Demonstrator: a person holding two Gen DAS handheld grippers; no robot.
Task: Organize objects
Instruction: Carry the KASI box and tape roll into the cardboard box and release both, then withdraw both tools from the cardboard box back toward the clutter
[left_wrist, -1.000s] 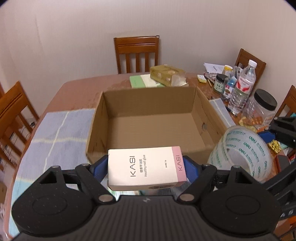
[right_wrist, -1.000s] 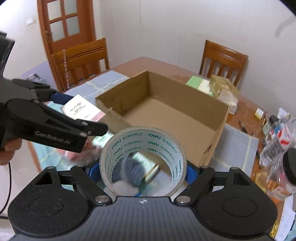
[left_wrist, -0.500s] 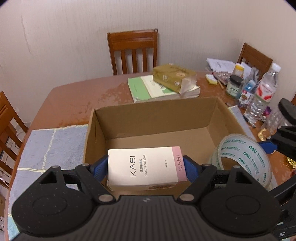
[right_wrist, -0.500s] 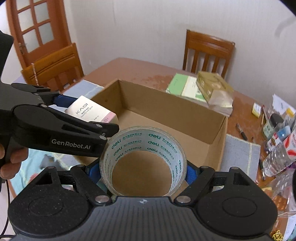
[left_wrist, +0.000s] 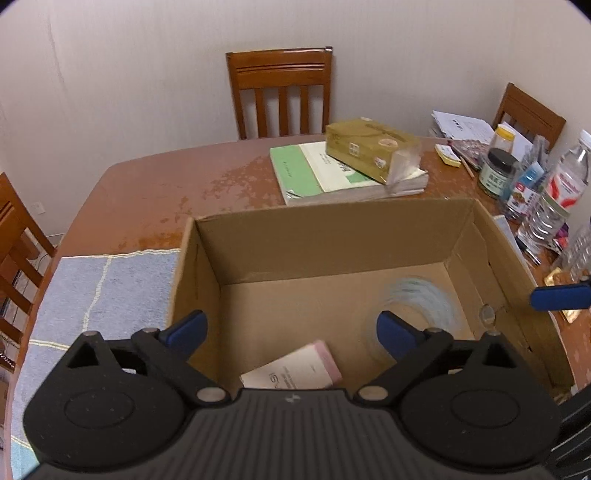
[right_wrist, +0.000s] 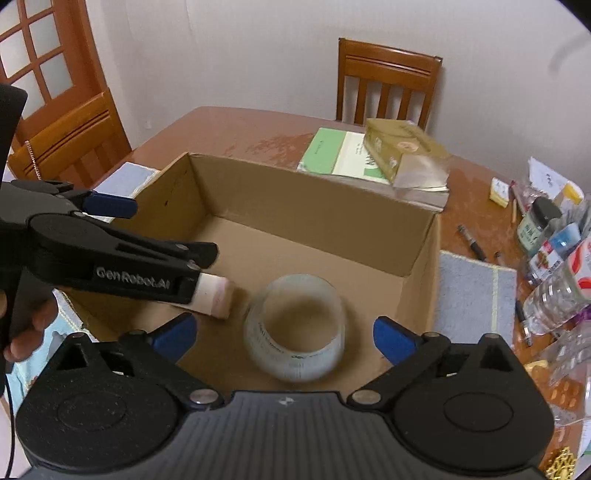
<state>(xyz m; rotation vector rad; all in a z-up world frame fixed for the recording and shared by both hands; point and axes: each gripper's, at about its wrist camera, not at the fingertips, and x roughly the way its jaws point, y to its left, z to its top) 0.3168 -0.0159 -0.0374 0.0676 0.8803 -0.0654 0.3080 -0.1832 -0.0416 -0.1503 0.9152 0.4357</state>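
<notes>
Table: brown wooden table (left_wrist: 147, 184), chairs around it, pale walls, a wooden door in the right wrist view.
Cardboard box (left_wrist: 325, 236): open-topped, on the table.
Left tool (left_wrist: 291, 330): jaws spread wide, holding nothing.
Right tool (right_wrist: 284, 330): likewise wide open, nothing held.
Pink-and-white carton (left_wrist: 295, 371): inside the box, long axis slanting.
Tape roll (right_wrist: 295, 328): blurred, inside the box, hole facing up.

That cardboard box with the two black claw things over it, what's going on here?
A person is tidying the table with a hand-held gripper in each hand. Both the left one and the right one are open over the box. A white carton and a tape roll, blurred as if dropping, are inside the box.
</notes>
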